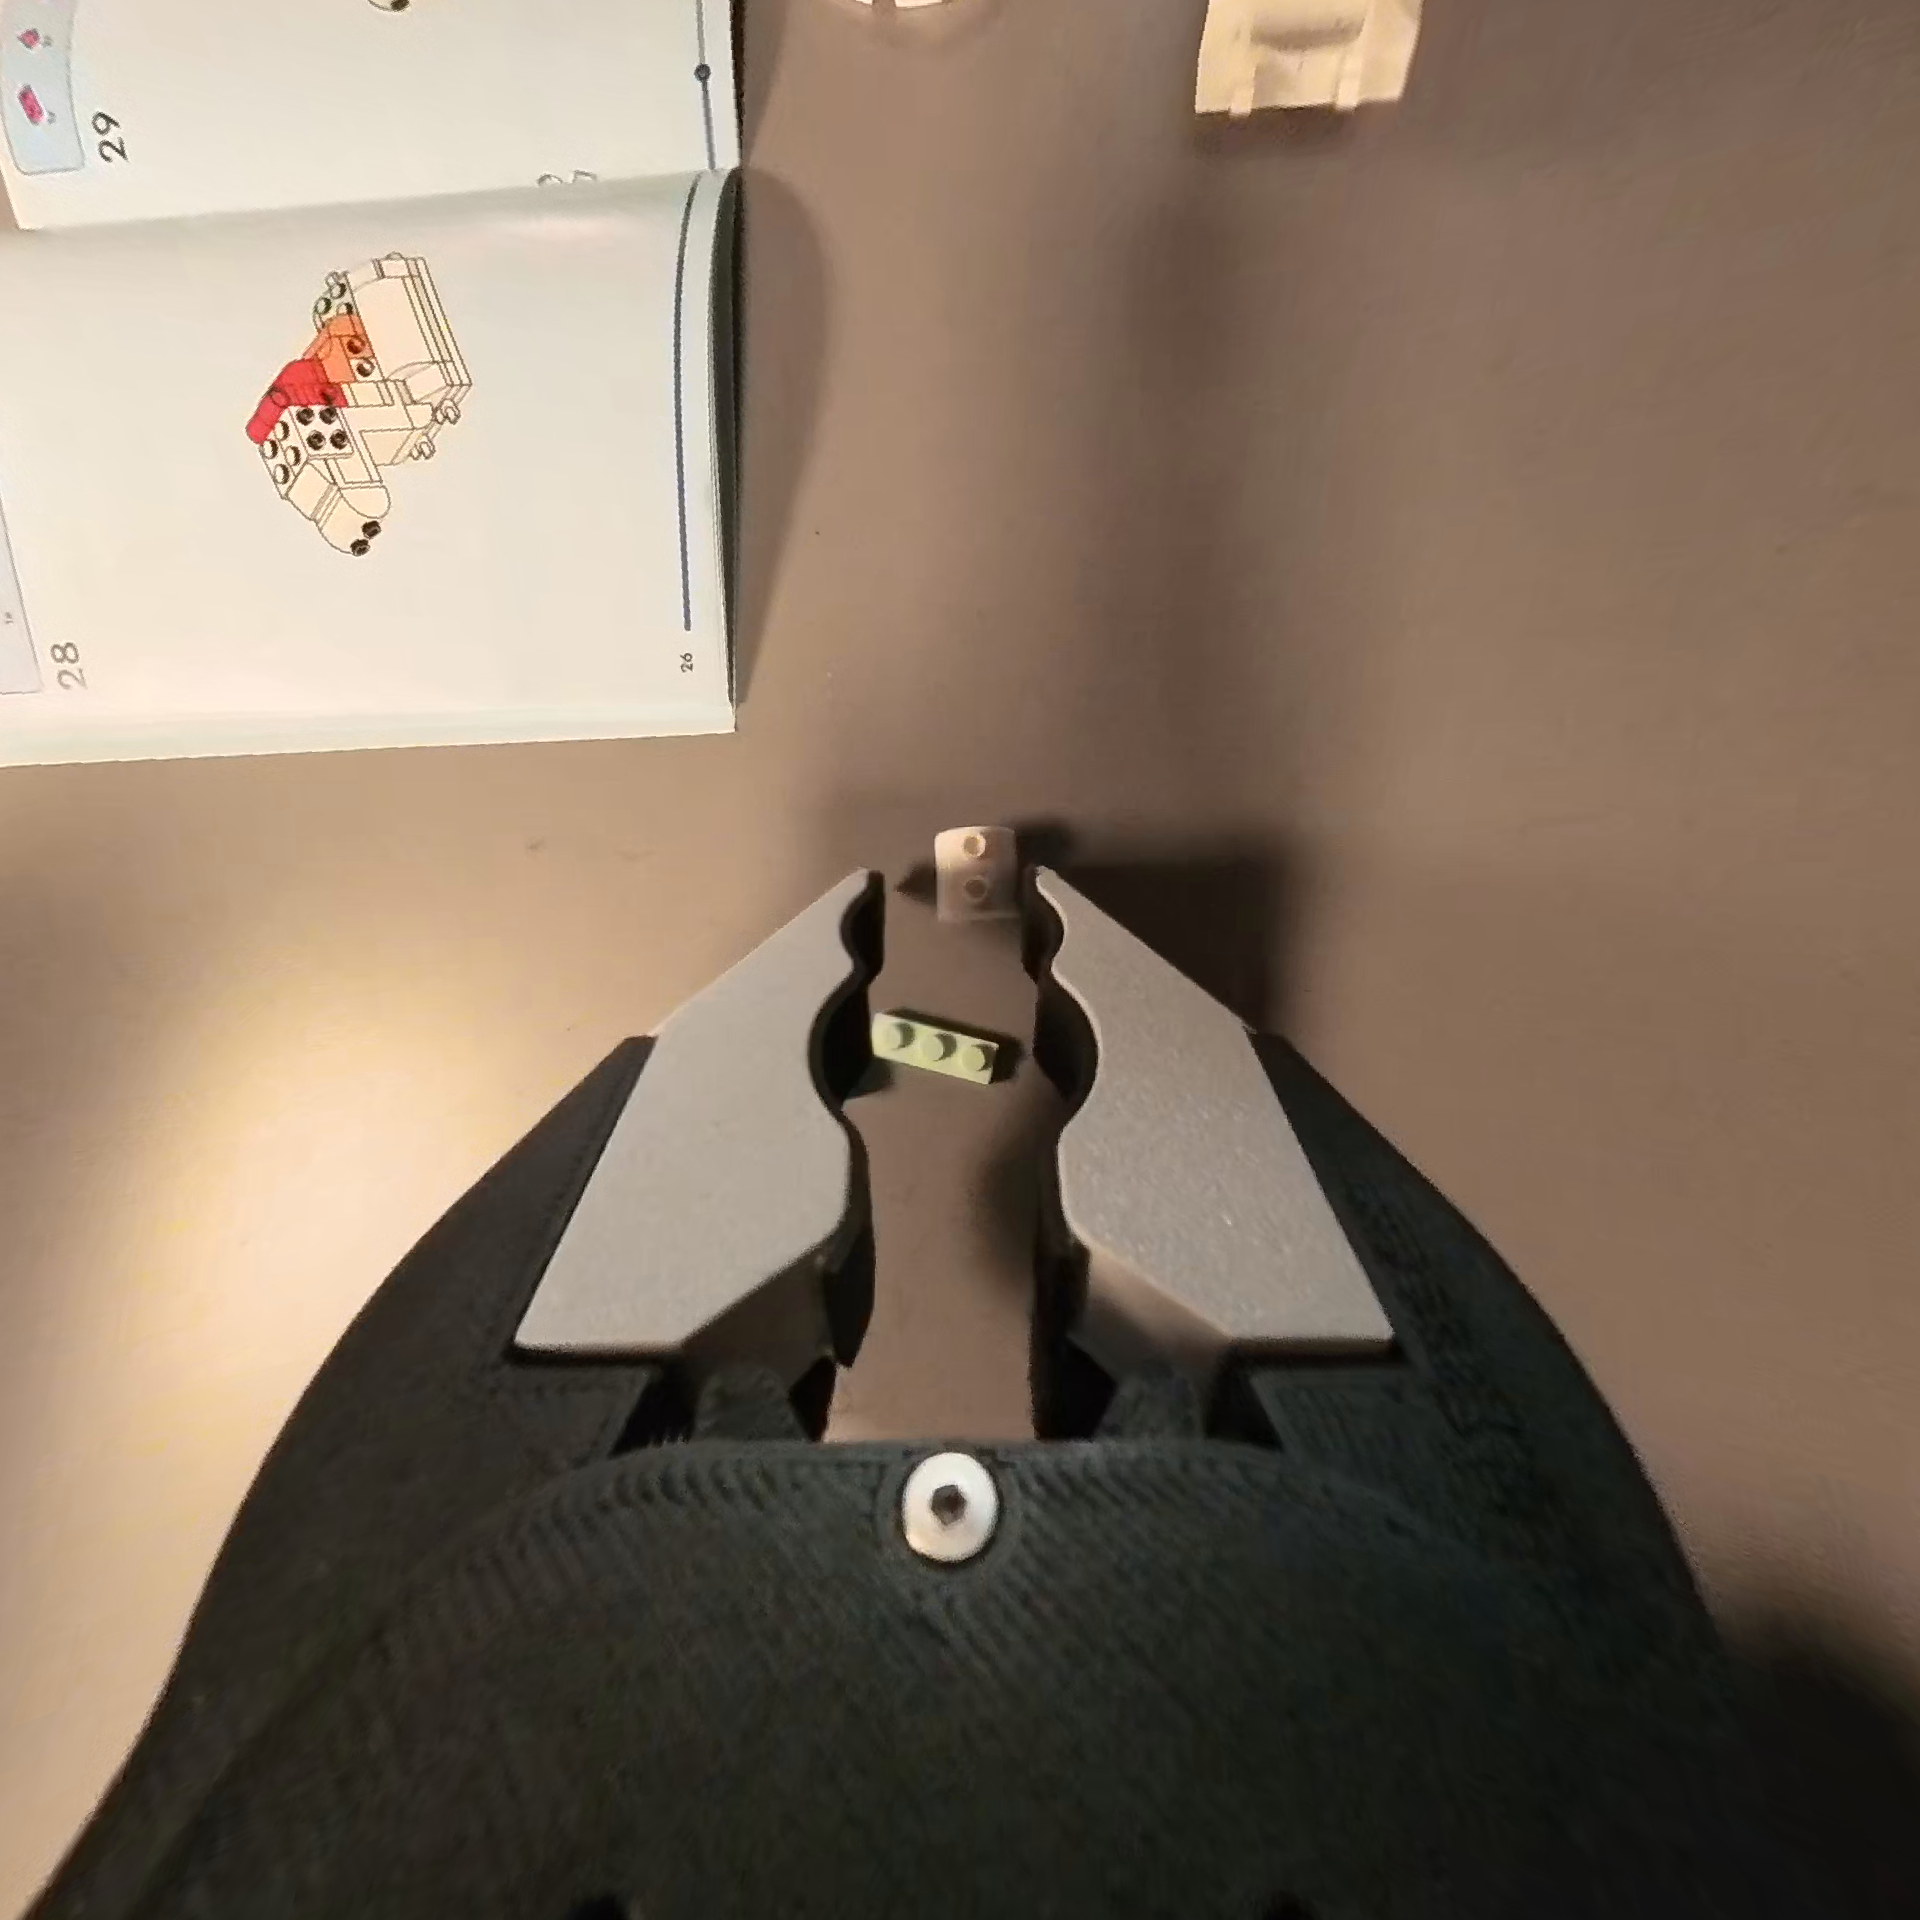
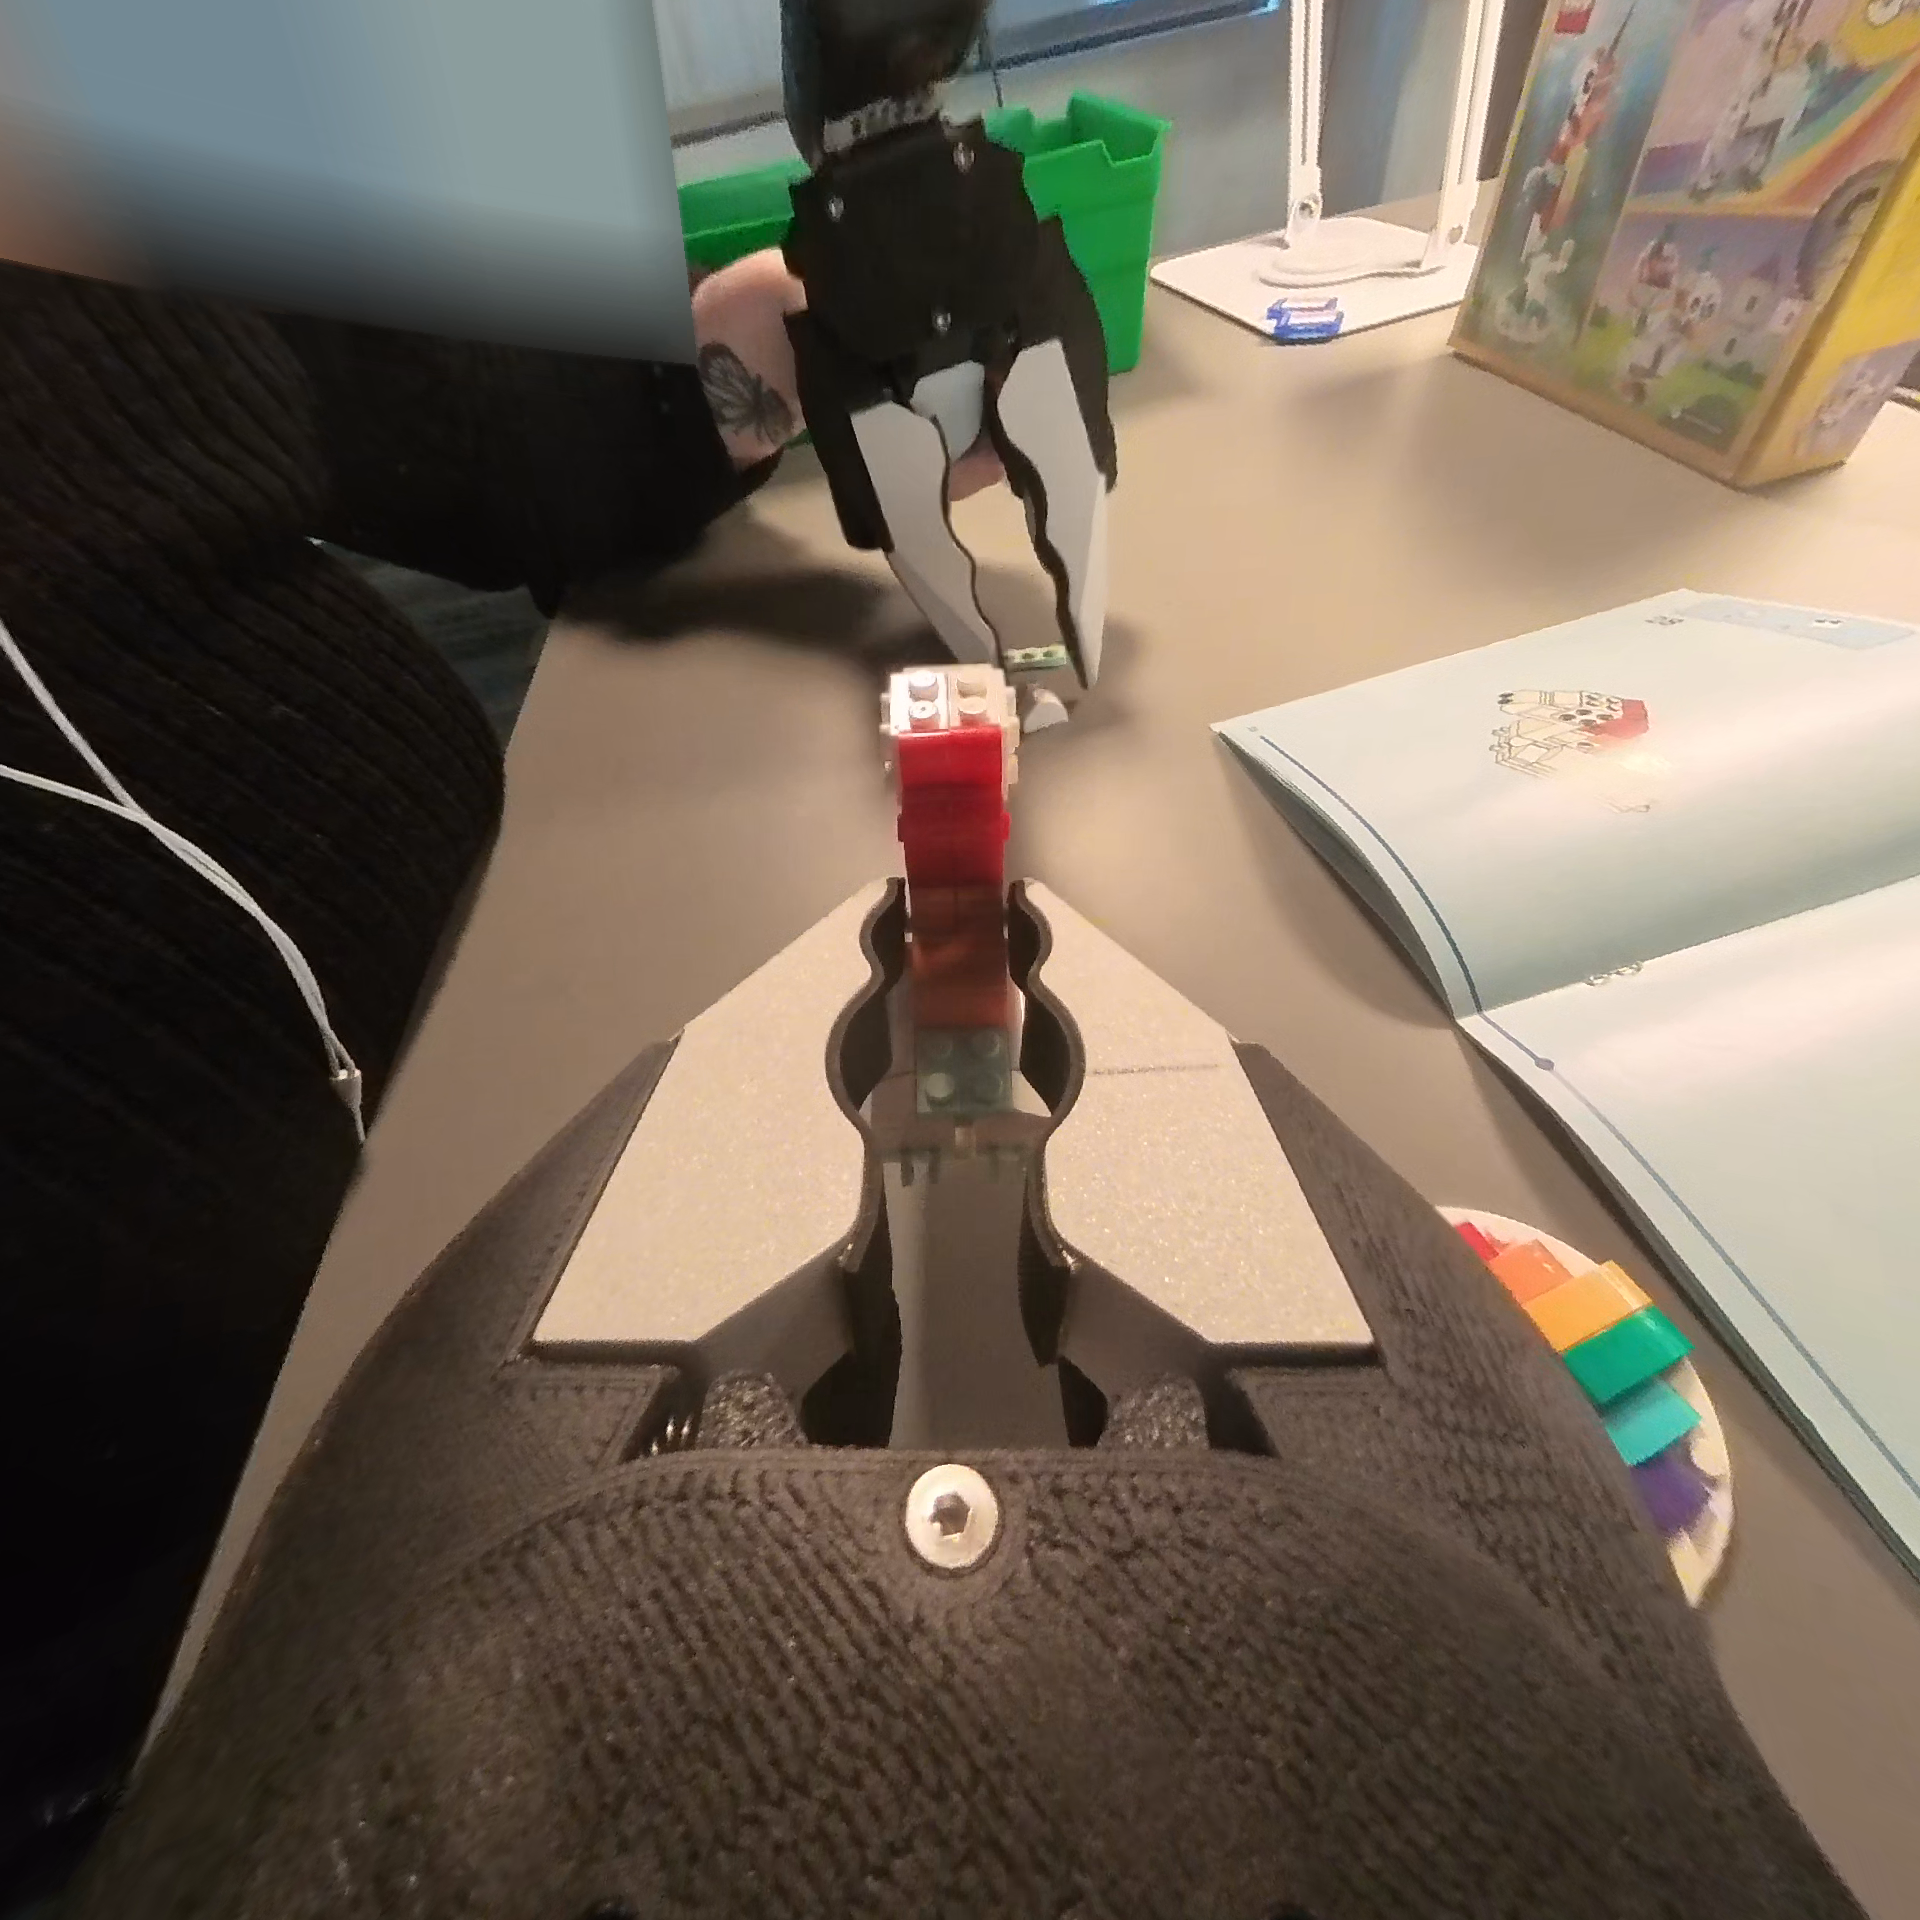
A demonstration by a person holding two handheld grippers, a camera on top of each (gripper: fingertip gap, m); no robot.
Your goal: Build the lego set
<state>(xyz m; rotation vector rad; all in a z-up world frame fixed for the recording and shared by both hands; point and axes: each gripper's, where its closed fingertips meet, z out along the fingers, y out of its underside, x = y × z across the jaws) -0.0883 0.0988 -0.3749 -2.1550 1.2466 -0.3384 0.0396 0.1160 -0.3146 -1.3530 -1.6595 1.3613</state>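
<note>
Left gripper (image 1: 954,883) hanging open over green plate (image 1: 943,1051). Only right view showing right gripper (image 2: 954,899) clamping red-white build (image 2: 954,831).

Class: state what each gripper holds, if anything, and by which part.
Right gripper clamps the red-and-white lego build by its red lower section. Left gripper holds nothing.

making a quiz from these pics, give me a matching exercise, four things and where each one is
Things:
1. green plate
2. red build
3. booklet
4. green bin

Places:
A. open on the table, showing a drawing
B. on the table between the open left gripper's fingers
C. far back on the table, behind the left gripper
D. clamped in the right gripper

Pairs: 1-B, 2-D, 3-A, 4-C
</note>
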